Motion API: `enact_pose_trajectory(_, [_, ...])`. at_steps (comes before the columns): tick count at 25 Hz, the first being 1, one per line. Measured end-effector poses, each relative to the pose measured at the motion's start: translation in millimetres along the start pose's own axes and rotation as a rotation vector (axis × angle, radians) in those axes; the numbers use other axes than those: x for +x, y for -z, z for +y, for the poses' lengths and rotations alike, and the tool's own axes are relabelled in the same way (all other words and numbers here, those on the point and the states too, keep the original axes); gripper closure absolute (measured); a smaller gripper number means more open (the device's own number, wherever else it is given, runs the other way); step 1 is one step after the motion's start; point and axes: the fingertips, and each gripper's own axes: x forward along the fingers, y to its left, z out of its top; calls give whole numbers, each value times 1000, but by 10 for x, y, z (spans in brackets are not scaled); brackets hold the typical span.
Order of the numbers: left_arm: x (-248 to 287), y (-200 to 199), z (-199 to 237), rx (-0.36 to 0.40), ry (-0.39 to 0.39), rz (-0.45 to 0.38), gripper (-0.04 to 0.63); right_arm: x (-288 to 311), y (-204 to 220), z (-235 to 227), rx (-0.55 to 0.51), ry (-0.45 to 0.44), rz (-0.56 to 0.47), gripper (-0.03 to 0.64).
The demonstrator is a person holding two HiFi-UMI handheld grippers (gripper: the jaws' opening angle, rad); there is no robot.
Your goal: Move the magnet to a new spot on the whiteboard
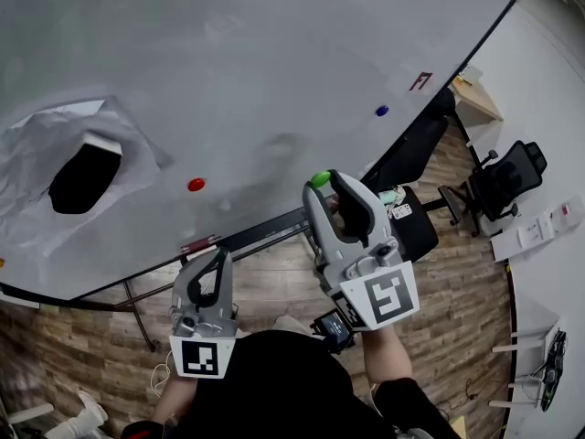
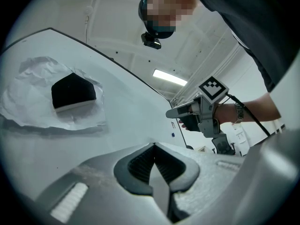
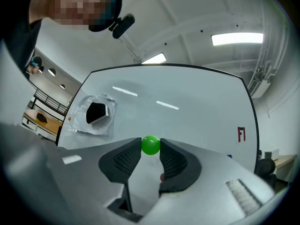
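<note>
A round green magnet [image 3: 150,145] sits between the tips of my right gripper [image 3: 150,146], whose pads are shut on it. In the head view the green magnet [image 1: 320,178] is in front of the lower part of the whiteboard [image 1: 274,53]; I cannot tell whether it touches the board. The right gripper [image 1: 322,183] points up at the board. My left gripper [image 1: 219,256] hangs lower, below the board's bottom edge, and its jaws [image 2: 153,147] are shut with nothing between them.
A red magnet [image 1: 196,185] and a blue magnet [image 1: 381,111] stick to the board. A black eraser [image 1: 84,176] sits on crumpled paper [image 1: 27,154] at the left. A red mark [image 1: 420,81] is at the right. An office chair [image 1: 503,179] stands on the floor.
</note>
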Motion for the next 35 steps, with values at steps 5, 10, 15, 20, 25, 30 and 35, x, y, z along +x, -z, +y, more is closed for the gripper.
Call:
enact_pose_trajectory(5, [-13,-3,-28,0,2,2,594,-149,86,106,53,3,-3,489])
enact_pose_trajectory(10, [-23,6,-55,2,10,7,594,-274,203,203,77,-5,12,491])
enact_pose_trajectory(15, [-32,11,-58,3,14,8,594,-382,301,307,93,-20,21,489])
enact_pose_trajectory(20, [-42,6,-55,-4,16,10,594,-471,419,422,108,-30,36,489])
enact_pose_trajectory(25, [-51,11,-39,-12,14,5,594,-547,564,475,141,-10,48,489])
enact_pose_trajectory(30, [-54,62,-30,-15,22,19,594,-610,649,505,143,8,64,491])
enact_pose_trajectory(35, [-43,35,-50,-18,28,5,594,-688,729,519,134,24,76,491])
